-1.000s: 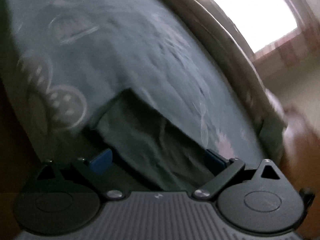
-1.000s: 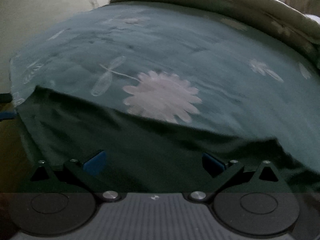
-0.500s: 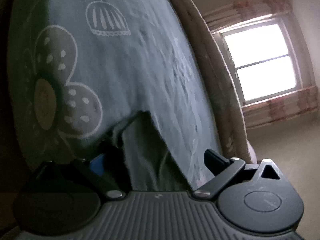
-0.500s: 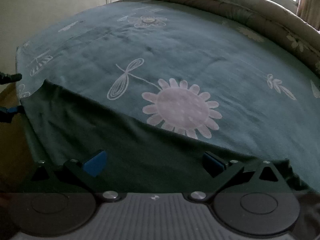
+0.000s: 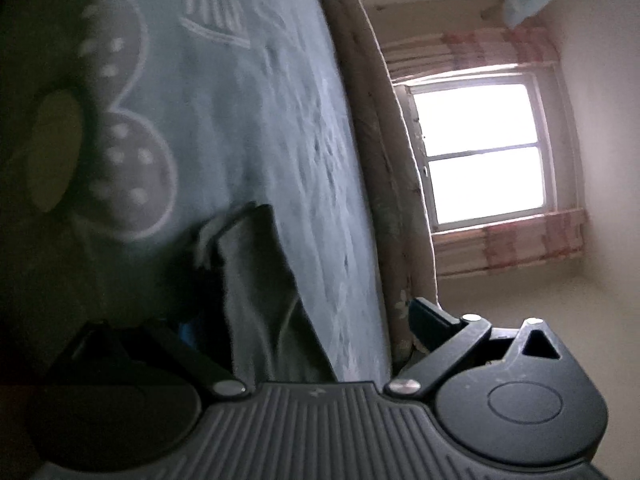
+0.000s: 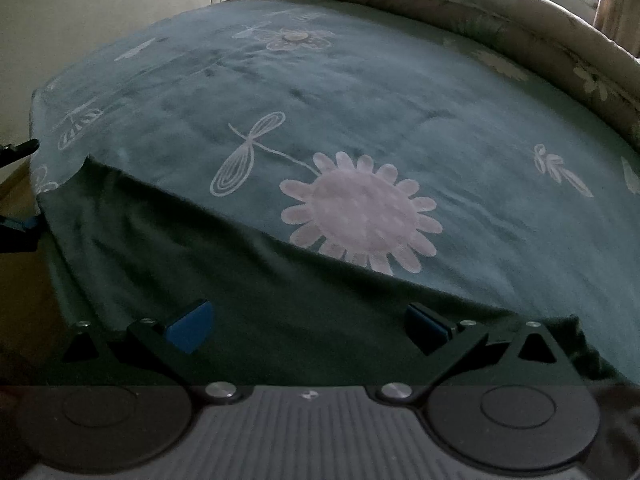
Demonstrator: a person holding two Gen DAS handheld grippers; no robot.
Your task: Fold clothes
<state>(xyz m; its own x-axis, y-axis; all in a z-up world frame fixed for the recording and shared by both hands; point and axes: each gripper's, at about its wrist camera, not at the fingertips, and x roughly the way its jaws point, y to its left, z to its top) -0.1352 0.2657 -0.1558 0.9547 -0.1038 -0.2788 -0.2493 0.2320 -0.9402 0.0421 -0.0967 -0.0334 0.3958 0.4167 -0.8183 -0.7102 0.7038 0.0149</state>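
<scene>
A dark green garment lies flat along the near edge of a bed covered by a teal flowered blanket. My right gripper hovers open just above the garment's near part, nothing between its fingers. My left gripper is turned on its side at the garment's left corner, jaws wide apart, with the cloth edge lying between them but not clamped. In the right wrist view the left gripper's fingertips show at the far left, beside that corner.
A rolled beige quilt runs along the bed's far side. A bright window with pink checked curtains sits behind it. Wooden floor shows left of the bed, and a pale wall stands beyond it.
The left gripper has rolled onto its side and closed in on the garment's left corner. The right gripper has shifted slightly over the garment. Both stay open.
</scene>
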